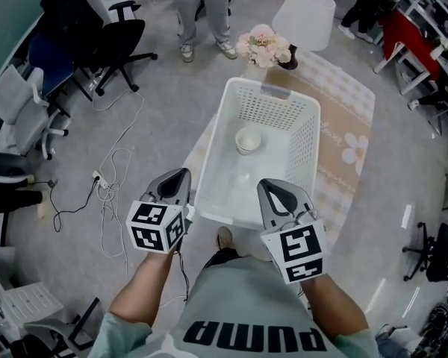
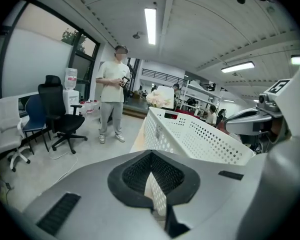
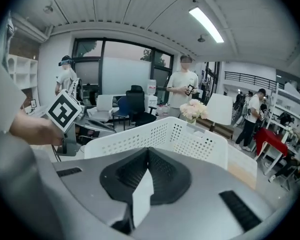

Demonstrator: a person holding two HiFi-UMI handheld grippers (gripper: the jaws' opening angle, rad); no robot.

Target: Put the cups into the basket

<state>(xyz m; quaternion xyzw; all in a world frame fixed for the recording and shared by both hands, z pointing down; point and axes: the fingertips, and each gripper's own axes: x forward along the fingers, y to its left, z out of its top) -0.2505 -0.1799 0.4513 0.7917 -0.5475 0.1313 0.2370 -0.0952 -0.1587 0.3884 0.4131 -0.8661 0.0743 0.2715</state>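
Checked counter (image 1: 347, 110) carried the basket (image 1: 308, 136) with one cup (image 1: 247, 140) already inside, and the left gripper (image 1: 181, 176) and right gripper (image 1: 278, 191) each had jaws clamped on its near rim, probably to lift or reposition it.

Grey left tongs (image 1: 181, 174), right tongs (image 1: 271, 186), marker cubes (image 1: 155, 226), sage T-shirt (image 1: 239, 304)

the basket (image 1: 305, 136) stands open above, with one cup (image 1: 247, 140) inside.
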